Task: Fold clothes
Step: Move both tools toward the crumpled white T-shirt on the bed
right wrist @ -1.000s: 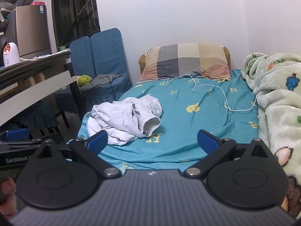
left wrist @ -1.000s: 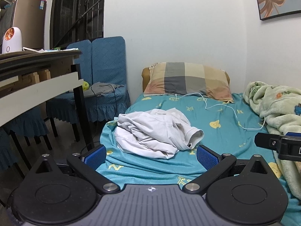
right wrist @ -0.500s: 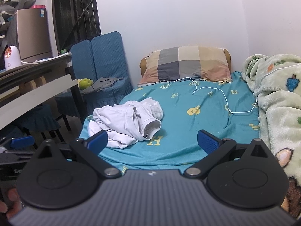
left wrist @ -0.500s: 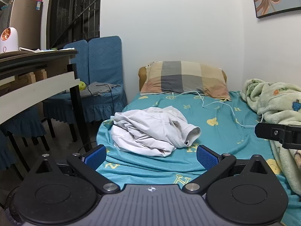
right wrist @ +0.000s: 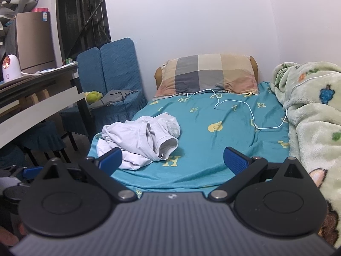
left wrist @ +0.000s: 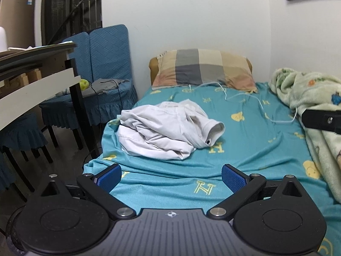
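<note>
A crumpled white garment [left wrist: 168,133] lies in a heap on the teal bed sheet [left wrist: 245,145], near the bed's left front corner; it also shows in the right wrist view [right wrist: 140,141]. My left gripper [left wrist: 171,179] is open and empty, held over the bed's foot just short of the garment. My right gripper [right wrist: 172,160] is open and empty, to the right of the garment; its left pad overlaps the heap's edge in that view. The right gripper's body [left wrist: 321,121] shows at the right edge of the left wrist view.
A plaid pillow [left wrist: 204,68] lies at the head of the bed with a white cable [left wrist: 255,102] trailing over the sheet. A green fleece blanket [right wrist: 313,128] fills the bed's right side. A desk [left wrist: 32,68] and blue-covered chairs [left wrist: 106,64] stand left of the bed.
Both grippers have shifted a little over the bed's foot, the left one rightwards so the garment sits further left in its view. The garment has not moved. Both stay open.
</note>
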{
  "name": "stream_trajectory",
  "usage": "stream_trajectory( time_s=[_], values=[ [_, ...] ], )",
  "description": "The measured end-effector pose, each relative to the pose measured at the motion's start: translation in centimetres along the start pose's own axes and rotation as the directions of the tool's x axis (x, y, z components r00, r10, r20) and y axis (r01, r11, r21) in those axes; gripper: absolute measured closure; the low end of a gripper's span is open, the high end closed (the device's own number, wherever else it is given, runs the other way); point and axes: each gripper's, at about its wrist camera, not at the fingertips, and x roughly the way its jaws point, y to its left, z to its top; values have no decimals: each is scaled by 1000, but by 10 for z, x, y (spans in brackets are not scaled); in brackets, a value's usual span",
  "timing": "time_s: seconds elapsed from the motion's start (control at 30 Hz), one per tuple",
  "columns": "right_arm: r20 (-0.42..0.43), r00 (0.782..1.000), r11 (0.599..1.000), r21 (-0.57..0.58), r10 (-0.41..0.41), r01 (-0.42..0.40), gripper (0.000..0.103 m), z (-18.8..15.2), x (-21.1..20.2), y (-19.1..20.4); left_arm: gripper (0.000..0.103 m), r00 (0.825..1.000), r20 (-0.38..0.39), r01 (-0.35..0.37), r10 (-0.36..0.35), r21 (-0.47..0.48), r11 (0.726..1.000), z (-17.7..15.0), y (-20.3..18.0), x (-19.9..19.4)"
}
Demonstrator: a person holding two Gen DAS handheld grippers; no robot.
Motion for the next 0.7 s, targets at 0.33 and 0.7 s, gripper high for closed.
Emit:
stream_trajectory(
  time_s=[0.33, 0.7],
  values=[
    [-29, 999, 998, 59, -14, 15, 0, -6, -1, -13, 8, 999, -48, 24, -22, 37, 999, 28, -13, 50],
    [-83, 996, 982, 185, -20, 35, 0, -15, 13, -33, 19, 995, -95, -17, 25, 85, 996, 59, -26, 163]
  ],
)
